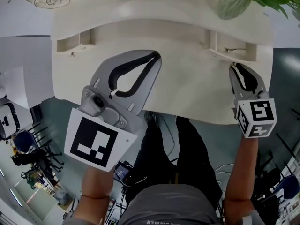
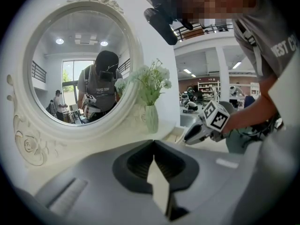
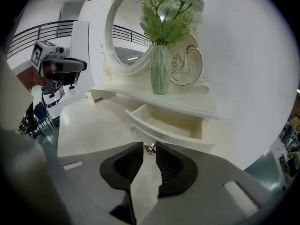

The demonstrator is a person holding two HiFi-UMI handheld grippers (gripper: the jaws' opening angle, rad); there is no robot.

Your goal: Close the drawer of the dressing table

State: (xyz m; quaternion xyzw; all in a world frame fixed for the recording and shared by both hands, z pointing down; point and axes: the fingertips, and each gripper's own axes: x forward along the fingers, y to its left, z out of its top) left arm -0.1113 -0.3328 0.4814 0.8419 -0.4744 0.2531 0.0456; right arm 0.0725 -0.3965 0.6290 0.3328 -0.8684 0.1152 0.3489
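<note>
Cream-white tabletop (image 1: 187,78) fills the space below me, with a round mirror (image 2: 75,69) in a carved frame rising behind it on the far left. My left tool (image 1: 157,55) hangs above the left half of the tabletop with its jaws pressed together on nothing. I judge it is parked there simply to keep out of the way, since this job needs only one side. Further right a ribbed green vase (image 3: 160,69) of white flowers stands on the raised back shelf. Just below the vase the small drawer (image 3: 164,125) is pulled out toward me, open and empty as far as I can see. Its little metal knob (image 3: 150,148) sits at the middle of the curved front, and my right tool (image 1: 233,67) has its jaws drawn in on that knob, the tips pinching it from both sides. Holding the knob keeps the tool lined up straight with the drawer's travel, so a push should send it in squarely and not jam it at an angle. The closing itself is not yet done.
</note>
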